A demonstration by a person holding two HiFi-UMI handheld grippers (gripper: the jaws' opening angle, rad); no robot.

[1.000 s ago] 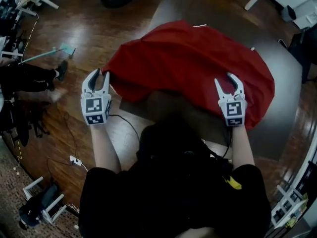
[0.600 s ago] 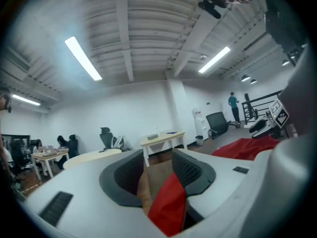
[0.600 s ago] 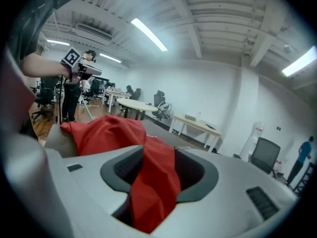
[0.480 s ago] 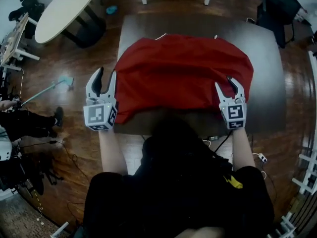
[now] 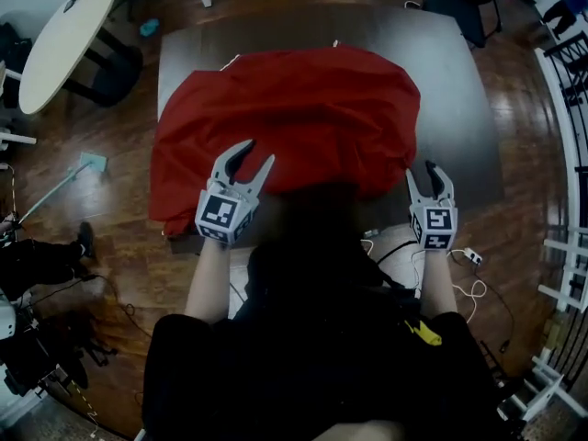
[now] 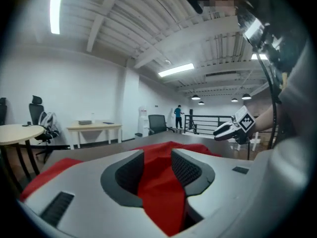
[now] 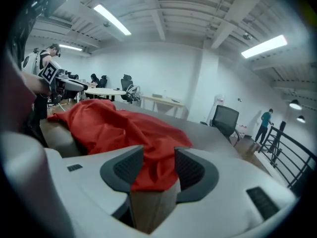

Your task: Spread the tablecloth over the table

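Tablecloth lies under left fingers, just opening, beside right fingers.

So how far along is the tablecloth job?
Done: the red tablecloth lies on the table, but bunched, leaving the right and far sides bare. In hand: the left gripper, whose jaws have just been opening, straddles cloth without pinching it; the right gripper sits open at the near edge. Left: pulling the cloth flat over everything.

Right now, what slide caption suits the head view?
Left gripper and right gripper, both open, by the near edge of a bunched red tablecloth on a table.
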